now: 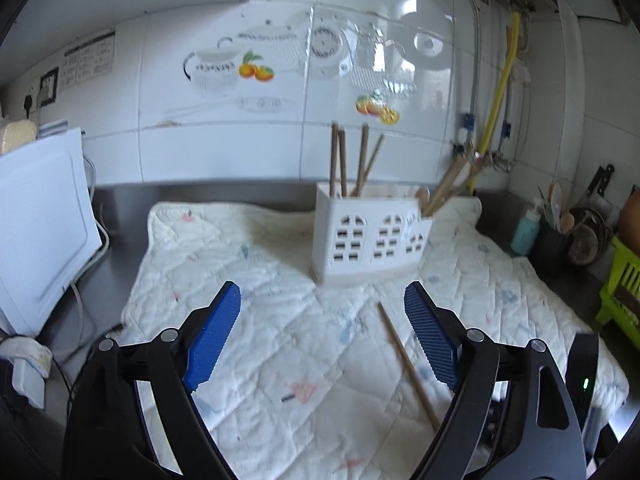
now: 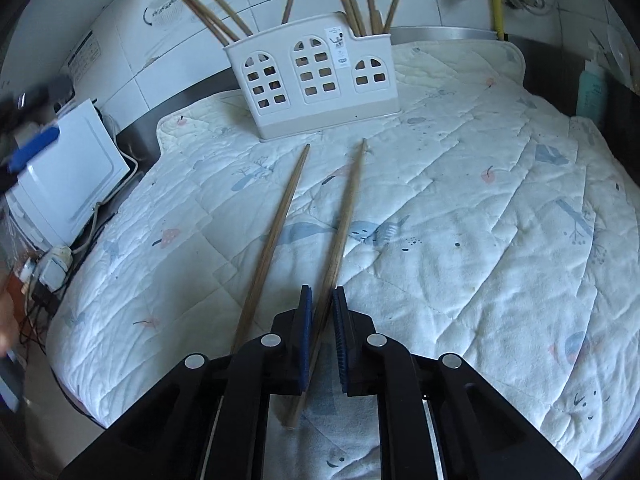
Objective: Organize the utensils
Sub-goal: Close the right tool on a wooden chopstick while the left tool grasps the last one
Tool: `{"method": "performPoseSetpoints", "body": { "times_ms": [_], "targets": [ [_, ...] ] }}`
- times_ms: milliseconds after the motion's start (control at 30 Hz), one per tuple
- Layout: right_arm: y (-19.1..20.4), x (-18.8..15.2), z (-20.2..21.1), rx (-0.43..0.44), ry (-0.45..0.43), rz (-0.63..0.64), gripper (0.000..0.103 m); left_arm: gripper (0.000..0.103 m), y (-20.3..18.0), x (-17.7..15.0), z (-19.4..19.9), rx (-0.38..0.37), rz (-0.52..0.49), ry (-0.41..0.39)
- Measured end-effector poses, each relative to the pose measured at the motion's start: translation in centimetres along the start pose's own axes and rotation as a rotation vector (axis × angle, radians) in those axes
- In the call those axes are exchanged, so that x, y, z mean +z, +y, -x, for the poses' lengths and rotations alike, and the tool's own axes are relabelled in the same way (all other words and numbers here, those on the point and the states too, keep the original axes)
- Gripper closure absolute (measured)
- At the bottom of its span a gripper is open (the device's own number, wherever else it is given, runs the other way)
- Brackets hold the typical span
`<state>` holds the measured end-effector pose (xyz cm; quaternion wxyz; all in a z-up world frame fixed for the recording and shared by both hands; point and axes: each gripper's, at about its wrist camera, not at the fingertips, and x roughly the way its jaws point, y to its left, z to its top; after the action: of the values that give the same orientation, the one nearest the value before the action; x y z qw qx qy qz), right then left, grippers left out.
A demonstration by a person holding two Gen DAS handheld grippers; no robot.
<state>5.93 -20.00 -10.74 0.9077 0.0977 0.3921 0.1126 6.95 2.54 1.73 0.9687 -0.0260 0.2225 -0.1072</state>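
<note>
Two chopsticks lie before the white holder. Right gripper pinches the nearer chopstick; left gripper hangs wide apart.

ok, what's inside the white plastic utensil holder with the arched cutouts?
The white plastic utensil holder holds brown wooden chopsticks standing at both ends, tops leaning outward. Their lower ends and the holder's floor are hidden behind its wall.

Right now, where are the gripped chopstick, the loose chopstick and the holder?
gripped chopstick (image 2: 346,216), right wrist view, mid-shaft.
loose chopstick (image 2: 276,236), right wrist view, mid-shaft.
holder (image 2: 344,92), right wrist view, front wall.
</note>
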Motion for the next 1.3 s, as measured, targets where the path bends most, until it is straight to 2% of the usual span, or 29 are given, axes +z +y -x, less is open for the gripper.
{"method": "performPoseSetpoints", "body": {
  "times_ms": [233, 300, 367, 433, 467, 533, 567, 667, 800, 900, 1200, 1300],
  "targets": [
    [-1.0, -0.1, 1.6, -0.025, -0.032, 0.025, 0.096, 0.022, -2.3, -4.9, -1.5, -0.059, -0.017, 0.136],
    [-1.0, -0.1, 2.2, -0.048, -0.050, 0.052, 0.096, 0.029, -3.3, -6.2, -2.0, -0.089, -0.001, 0.169],
    [-0.9, -0.2, 2.9, -0.058, -0.068, 0.075, 0.097, 0.030, -4.5, -7.4, -2.4, -0.097, -0.001, 0.194],
    [-0.7, -0.2, 3.6, -0.070, -0.090, 0.104, 0.097, 0.038, -5.6, -8.4, -3.1, -0.112, -0.010, 0.228],
    [-0.6, -0.2, 3.9, -0.073, -0.102, 0.116, 0.097, 0.039, -6.1, -8.8, -3.4, -0.118, -0.008, 0.239],
    [-0.5, -0.1, 4.7, -0.074, -0.126, 0.132, 0.097, 0.051, -7.1, -9.5, -4.0, -0.127, -0.007, 0.259],
    [-0.5, -0.1, 5.0, -0.075, -0.135, 0.136, 0.097, 0.052, -7.4, -9.9, -4.4, -0.132, 0.002, 0.271],
    [-0.7, 0.3, 5.8, -0.068, -0.159, 0.140, 0.097, 0.058, -8.0, -10.6, -5.1, -0.130, 0.015, 0.291],
    [-0.9, 0.6, 6.5, -0.062, -0.181, 0.142, 0.097, 0.073, -8.3, -11.1, -5.9, -0.131, 0.026, 0.311],
    [-1.0, 0.8, 6.5, -0.058, -0.183, 0.146, 0.097, 0.078, -8.5, -11.2, -6.4, -0.138, 0.033, 0.323],
    [-1.2, 1.0, 6.9, -0.056, -0.200, 0.145, 0.097, 0.080, -8.7, -11.6, -7.2, -0.116, 0.040, 0.342],
    [-1.2, 1.0, 7.0, -0.056, -0.203, 0.145, 0.097, 0.086, -8.9, -11.7, -7.3, -0.093, 0.033, 0.340]
  ]
}}
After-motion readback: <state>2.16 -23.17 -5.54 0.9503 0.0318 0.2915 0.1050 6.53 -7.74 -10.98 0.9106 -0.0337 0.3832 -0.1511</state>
